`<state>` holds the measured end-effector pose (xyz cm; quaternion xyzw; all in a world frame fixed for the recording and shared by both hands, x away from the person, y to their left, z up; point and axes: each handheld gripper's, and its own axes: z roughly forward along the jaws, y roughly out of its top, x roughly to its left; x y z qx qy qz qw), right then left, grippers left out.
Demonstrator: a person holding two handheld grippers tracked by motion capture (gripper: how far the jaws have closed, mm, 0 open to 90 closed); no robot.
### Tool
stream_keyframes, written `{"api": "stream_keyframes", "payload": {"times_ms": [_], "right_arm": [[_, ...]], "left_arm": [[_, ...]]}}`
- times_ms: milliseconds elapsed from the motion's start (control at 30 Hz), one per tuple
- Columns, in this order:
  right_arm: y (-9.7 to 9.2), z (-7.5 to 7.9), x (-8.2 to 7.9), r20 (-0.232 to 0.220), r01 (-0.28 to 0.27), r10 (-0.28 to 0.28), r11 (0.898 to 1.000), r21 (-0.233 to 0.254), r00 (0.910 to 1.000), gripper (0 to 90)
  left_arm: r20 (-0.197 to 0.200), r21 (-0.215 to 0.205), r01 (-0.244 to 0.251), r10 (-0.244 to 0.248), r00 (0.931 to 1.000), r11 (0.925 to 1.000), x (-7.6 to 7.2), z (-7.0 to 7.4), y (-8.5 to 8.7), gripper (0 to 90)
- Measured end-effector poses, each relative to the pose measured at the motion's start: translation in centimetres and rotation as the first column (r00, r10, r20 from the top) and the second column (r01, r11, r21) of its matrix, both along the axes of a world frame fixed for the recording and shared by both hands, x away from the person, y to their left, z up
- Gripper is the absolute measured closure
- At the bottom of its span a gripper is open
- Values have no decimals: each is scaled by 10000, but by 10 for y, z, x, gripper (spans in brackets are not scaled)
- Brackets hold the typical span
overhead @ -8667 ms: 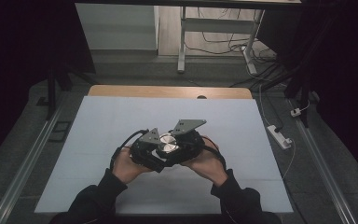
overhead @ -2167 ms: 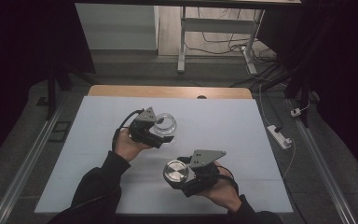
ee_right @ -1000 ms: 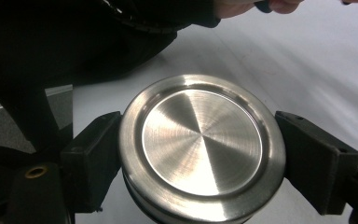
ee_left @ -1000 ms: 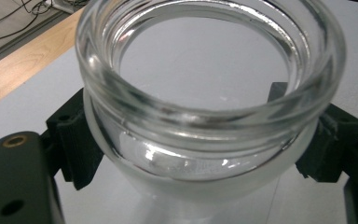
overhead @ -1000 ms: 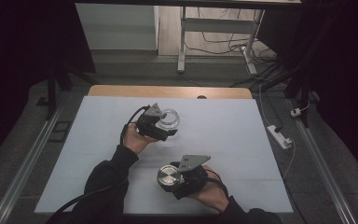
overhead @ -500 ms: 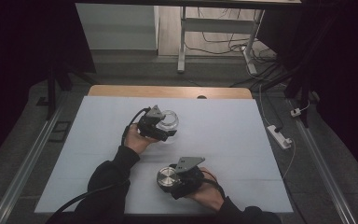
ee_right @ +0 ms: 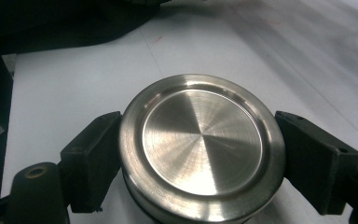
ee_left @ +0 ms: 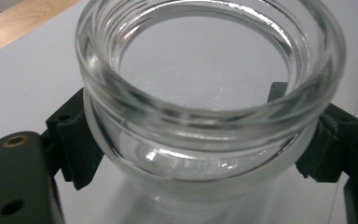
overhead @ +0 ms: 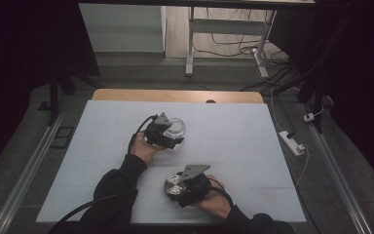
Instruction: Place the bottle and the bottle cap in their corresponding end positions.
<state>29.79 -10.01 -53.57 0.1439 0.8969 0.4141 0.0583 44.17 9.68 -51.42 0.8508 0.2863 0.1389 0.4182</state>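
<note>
glass jar (ee_left: 205,116) | clamped in left hand-held gripper (overhead: 168,132) | metal lid (ee_right: 201,147) | clamped in right hand-held gripper (overhead: 177,187)

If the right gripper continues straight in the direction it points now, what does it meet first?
Probably the sleeve of the person's left arm. The right gripper, shut on the metal lid, points left in the high view, and that dark sleeve lies just beyond the lid. Depth is unclear, so it might pass above.

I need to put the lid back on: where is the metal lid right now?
The metal lid is clamped in the right gripper near the table's front edge, apart from the glass jar held farther back.
</note>
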Motion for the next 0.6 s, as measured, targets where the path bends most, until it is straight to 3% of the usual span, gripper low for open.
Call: {"api": "stream_keyframes", "payload": {"times_ms": [433, 600], "right_arm": [[4, -4, 0, -81, -159, 155, 9987, -484, 9998, 179], [5, -5, -2, 209, -291, 309, 9962, -825, 9993, 180]], "left_arm": [[-133, -72, 7, -8, 9999, 10000, 3, -3, 1, 159], [-84, -130, 57, -58, 9999, 9999, 3, -5, 1, 157]]}}
